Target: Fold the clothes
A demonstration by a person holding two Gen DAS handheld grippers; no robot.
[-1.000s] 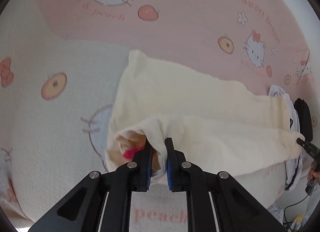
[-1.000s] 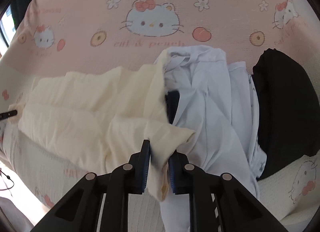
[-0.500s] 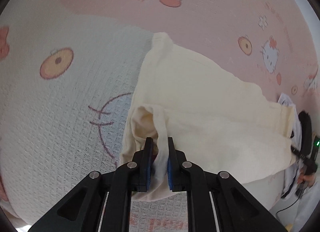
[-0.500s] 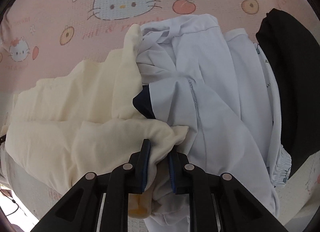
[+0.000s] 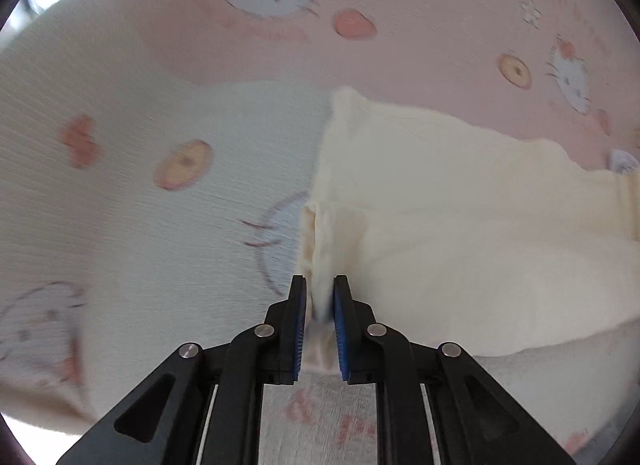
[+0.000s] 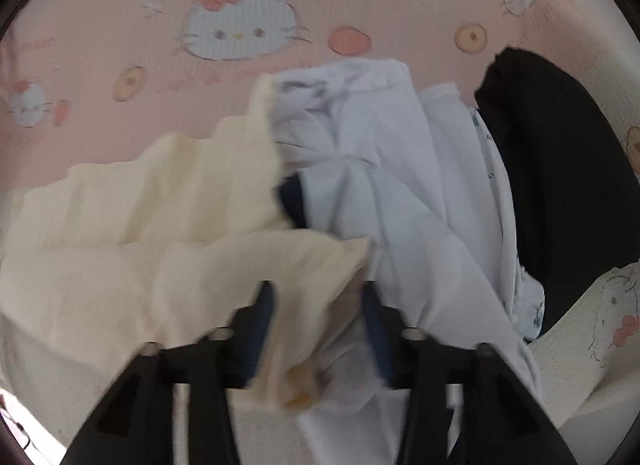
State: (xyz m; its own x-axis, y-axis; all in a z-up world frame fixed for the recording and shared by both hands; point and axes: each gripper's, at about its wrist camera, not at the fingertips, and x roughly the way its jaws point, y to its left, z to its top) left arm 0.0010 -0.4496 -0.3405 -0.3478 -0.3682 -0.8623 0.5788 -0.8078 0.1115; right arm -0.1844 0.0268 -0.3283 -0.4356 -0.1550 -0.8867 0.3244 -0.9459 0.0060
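With the right gripper (image 6: 318,305) just opening wide and letting go of the cream garment (image 6: 160,265) while the left gripper (image 5: 320,305) is pinching its other corner, the fold is risking slumping unevenly onto the white clothes (image 6: 400,193).

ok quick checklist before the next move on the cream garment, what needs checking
1. Left gripper pinching the cream garment: ok, fabric sits between nearly closed jaws.
2. Right gripper let go: ok, its jaws have just been opening and stand wide, though a cream corner lies loose between them.
3. Garment folded flat on the blanket: not ok, the right end is rumpled and the corner hangs.
4. Cream garment clear of the white shirt: not ok, its right end lies on the shirt.
5. Black garment out of the way: ok, it lies apart at the far right.
6. Fold edges aligned: cannot tell, both views are blurred.
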